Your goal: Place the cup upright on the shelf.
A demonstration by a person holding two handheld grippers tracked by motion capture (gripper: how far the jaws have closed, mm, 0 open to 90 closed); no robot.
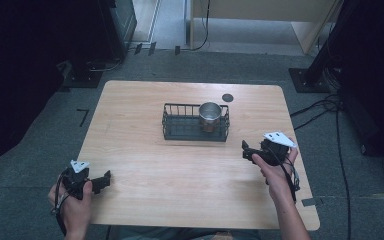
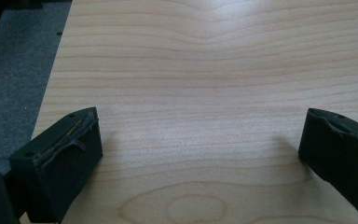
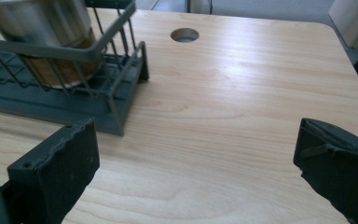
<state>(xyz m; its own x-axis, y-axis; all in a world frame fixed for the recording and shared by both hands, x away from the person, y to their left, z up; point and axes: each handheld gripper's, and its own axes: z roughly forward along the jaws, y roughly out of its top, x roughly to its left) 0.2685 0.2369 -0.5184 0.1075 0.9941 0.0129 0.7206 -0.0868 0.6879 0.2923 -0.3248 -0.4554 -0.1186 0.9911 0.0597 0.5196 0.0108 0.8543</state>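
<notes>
Wooden table [image 1: 145,165], pale and bare over most of its top, serves as the work surface; positions below are given relative to the rack. Dark wire rack [image 1: 180,127] sits toward the far middle of the table, long side facing the person, so either hand can approach it head-on. Steel cup [image 1: 210,116] stands upright inside the rack at its right end, against the right-hand wires; the railing hems it in, so any removal would likely have to go upward rather than sideways (judgement). In the right gripper view the cup [image 3: 37,23] shows a brownish lower band behind the rack's wires [image 3: 116,100]. Right gripper [image 1: 245,150] is held just right of and nearer than the rack's near right corner, pointed toward it; jaws spread wide, nothing between them, bare wood in the gap [image 3: 196,140]. It is the nearer tool to the cup, which probably explains the hand's posture as a staged approach. Left gripper [image 1: 106,177] rests well to the left of and nearer than the rack, near the table's front left edge; jaws likewise spread, empty, with plain tabletop between them [image 2: 200,140]. Its distance suggests a parked, waiting role. Small round hole [image 1: 227,97] lies in the tabletop just beyond the rack's far right corner.
</notes>
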